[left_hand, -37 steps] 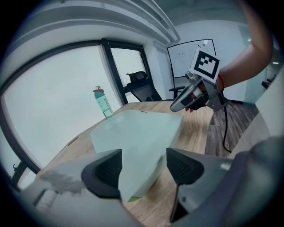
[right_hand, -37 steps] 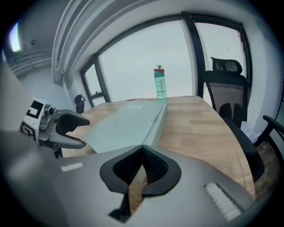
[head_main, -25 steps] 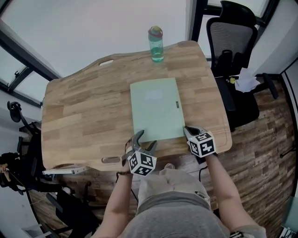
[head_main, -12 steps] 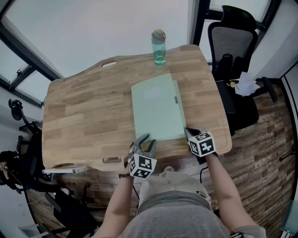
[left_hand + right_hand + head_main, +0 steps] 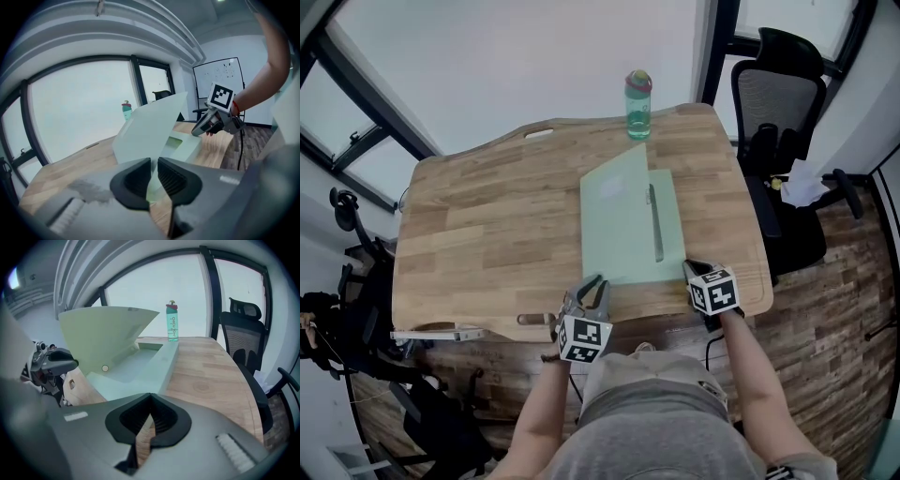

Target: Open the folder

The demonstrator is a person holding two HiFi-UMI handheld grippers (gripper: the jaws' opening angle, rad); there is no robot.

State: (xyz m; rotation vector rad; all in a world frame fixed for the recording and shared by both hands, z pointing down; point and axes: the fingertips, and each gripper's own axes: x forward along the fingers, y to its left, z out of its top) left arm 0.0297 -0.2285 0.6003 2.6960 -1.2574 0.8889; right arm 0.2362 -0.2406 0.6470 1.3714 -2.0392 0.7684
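Left gripper (image 5: 591, 289), by the desk (image 5: 487, 234) front edge: jaws just closed in, now clamped on the raised cover (image 5: 150, 126) of the pale green folder (image 5: 667, 202). Right gripper (image 5: 690, 268): clenched empty at the folder's near right corner. A clamp bar (image 5: 657, 223) inside is shown by the head view only. Water bottle (image 5: 638, 92) is stood at the far edge.

Up top, the head view hangs over the near edge of the tabletop (image 5: 487, 234) and stares steeply down, taking in the whole slab from afar. The left gripper view sits low at that near edge, facing the far right corner, and catches the right gripper (image 5: 199, 131). The right gripper view crouches by the near right corner, facing the far edge, with the left gripper (image 5: 70, 362) at its left. All three share the folder (image 5: 623, 225) and the bottle (image 5: 638, 92).
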